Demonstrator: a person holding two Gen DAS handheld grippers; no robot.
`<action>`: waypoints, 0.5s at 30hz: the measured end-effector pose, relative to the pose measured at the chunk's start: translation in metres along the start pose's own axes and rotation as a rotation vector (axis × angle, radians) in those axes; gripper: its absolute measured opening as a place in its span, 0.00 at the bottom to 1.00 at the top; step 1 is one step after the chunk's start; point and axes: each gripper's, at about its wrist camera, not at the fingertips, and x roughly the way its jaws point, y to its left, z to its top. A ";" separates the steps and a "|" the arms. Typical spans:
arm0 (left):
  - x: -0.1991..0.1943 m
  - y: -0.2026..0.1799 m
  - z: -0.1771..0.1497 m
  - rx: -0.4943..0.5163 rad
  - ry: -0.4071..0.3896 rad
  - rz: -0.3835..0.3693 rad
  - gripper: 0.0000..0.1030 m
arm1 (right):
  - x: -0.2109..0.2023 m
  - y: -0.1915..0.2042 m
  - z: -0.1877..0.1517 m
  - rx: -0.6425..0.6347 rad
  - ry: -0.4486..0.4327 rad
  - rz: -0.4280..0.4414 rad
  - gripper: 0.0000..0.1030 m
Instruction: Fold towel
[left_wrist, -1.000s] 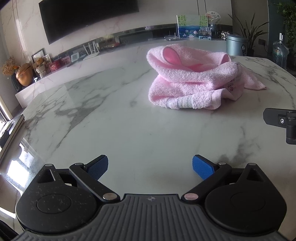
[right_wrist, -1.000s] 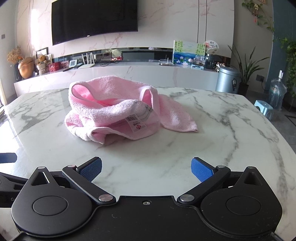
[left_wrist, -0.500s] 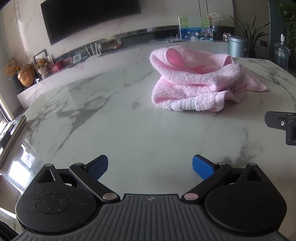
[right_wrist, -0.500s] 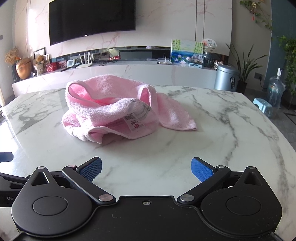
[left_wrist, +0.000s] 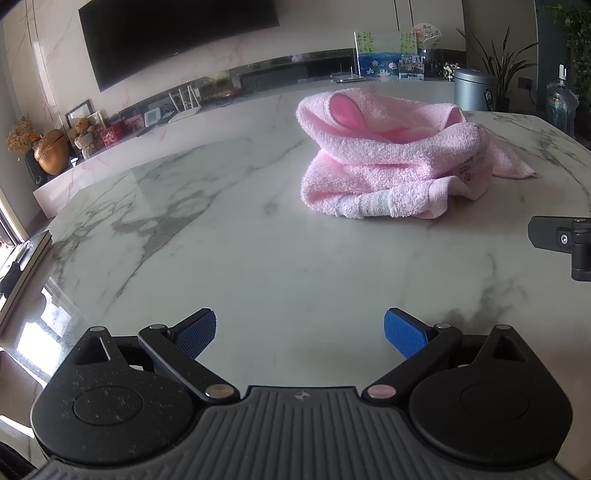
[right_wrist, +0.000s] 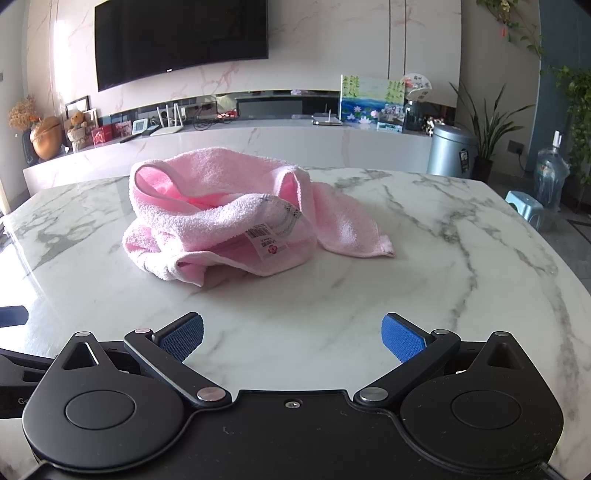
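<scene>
**Both grippers poised short of a crumpled pink towel**

The pink towel (right_wrist: 221, 214) lies in a loose heap on the white marble table (right_wrist: 461, 258), well out from the near edge. It is bunched rather than spread: a rolled loop stands up at the far left of the pile, a hemmed edge with a printed label (right_wrist: 267, 240) drapes across the front, and one flat corner (right_wrist: 354, 232) trails out to the right onto the bare marble. In the left wrist view the same towel (left_wrist: 391, 162) sits ahead and to the right, with a woven band (left_wrist: 369, 203) showing along its near lower edge.

The left gripper (left_wrist: 300, 330) has its blue pads spread wide with only bare marble between them; it grips nothing. The right gripper (right_wrist: 291, 332) is likewise spread wide and empty, pointed almost straight at the heap. Both hang near the table's near edge, apart from the cloth. A black part of the right gripper shows at the right margin of the left wrist view.

By my reading, no fold is begun; the step in hand is the approach, ahead of opening the heap out flat. The next move likely calls for each gripper to find a separate corner or hem. The trailing right corner looks the easiest for the right gripper, while the left would need to pick out an edge near the woven band. Pinching a single layer, not the whole bundle, seems the thing to watch for.
</scene>
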 end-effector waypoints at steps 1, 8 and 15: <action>0.000 0.000 0.000 0.000 0.000 0.000 0.96 | 0.000 0.000 0.000 0.001 0.001 0.001 1.00; 0.000 -0.001 0.002 0.002 0.007 0.004 0.96 | 0.001 0.000 0.000 0.009 0.005 0.003 1.00; 0.000 -0.001 0.002 0.002 0.006 0.004 0.96 | 0.002 -0.002 0.001 0.012 0.008 0.007 1.00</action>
